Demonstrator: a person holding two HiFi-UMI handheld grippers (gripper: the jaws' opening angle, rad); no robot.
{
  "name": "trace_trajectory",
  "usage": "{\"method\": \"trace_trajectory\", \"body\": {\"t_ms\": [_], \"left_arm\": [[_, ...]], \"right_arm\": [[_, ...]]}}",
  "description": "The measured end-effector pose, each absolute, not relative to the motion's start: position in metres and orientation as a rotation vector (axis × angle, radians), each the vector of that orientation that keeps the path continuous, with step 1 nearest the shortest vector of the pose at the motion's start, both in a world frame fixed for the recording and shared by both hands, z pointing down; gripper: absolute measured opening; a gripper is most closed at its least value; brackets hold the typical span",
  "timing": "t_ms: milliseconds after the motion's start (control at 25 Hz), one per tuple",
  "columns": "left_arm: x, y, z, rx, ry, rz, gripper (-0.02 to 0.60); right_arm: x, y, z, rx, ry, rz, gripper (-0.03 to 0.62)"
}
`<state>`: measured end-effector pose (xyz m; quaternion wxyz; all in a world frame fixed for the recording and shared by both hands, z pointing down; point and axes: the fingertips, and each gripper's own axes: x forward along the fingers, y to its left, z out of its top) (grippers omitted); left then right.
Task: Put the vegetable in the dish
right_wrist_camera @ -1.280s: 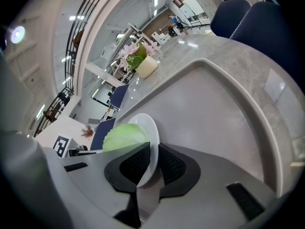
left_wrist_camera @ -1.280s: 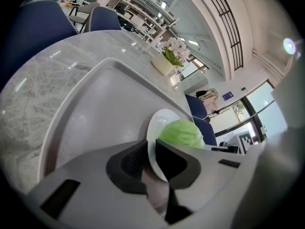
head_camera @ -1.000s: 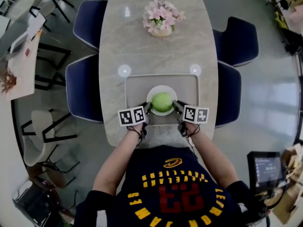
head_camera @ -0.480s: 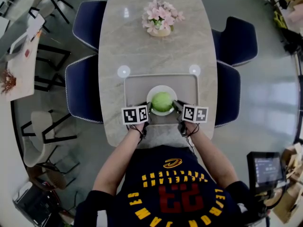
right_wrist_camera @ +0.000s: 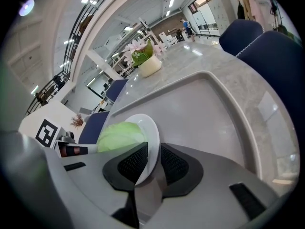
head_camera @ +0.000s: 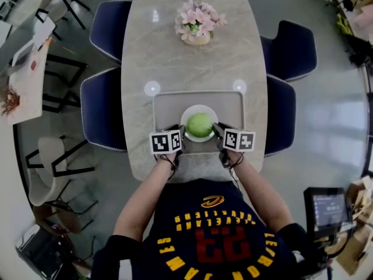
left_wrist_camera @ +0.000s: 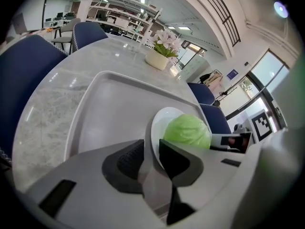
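Nearest, the person's forearms reach fwd over the counter's near edge, w/ one gripper per hand. The left gripper (head_camera: 182, 134) comes in from the left and the right gripper (head_camera: 217, 132) from the right, w/ their marker cubes side by side.

Both sets of jaws are clamped on the white round dish (head_camera: 187, 114), at opposite sides of its near rim. In the left gripper view the rim (left_wrist_camera: 157, 123) runs straight btwn the two dark pads, one pad on each face. The right gripper view shows the same: the thin white edge (right_wrist_camera: 151, 128) is pinched btwn the ribbed pads.

The round pale-green leafy vegetable (head_camera: 199, 125) sits in the dish ctr, just beyond both jaws and btwn them. Neither gripper touches it. It bulges above the rim in both gripper views (left_wrist_camera: 187, 131) (right_wrist_camera: 121, 135).

The dish is over the near-middle of a grey rectangular tray (head_camera: 169, 104) w/ a raised lip. Can't tell if the dish rests on the tray or is lifted off it.

The tray lies on a long grey marble-look counter (head_camera: 192, 57). Farther along the counter stands a cream pot of pink flowers (head_camera: 198, 22), well apart from the tray. Dark blue chairs (head_camera: 105, 107) flank both long sides.
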<state>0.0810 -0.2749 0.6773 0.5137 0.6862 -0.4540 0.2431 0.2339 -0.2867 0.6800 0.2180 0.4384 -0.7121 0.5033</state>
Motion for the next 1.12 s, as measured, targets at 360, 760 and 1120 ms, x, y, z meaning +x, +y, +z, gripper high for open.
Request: {"method": "trace_trajectory", "body": {"t_ms": [360, 760, 1120], "left_arm": [[0.083, -0.274, 0.657, 1.683, -1.063, 0.430, 0.087], [0.104, -0.255, 0.580, 1.955, -0.972, 0.303, 0.000], [0.121, -0.234, 0.505, 2.076, -0.928, 0.154, 0.000]], "right_arm": [[0.253, -0.307, 0.649, 1.367, -2.083, 1.387, 0.071], [0.229, -0.283, 0.580, 1.211, -2.395, 1.341, 0.005], [0.202, -0.255, 0.495, 1.090, -2.659, 1.143, 0.005]]}}
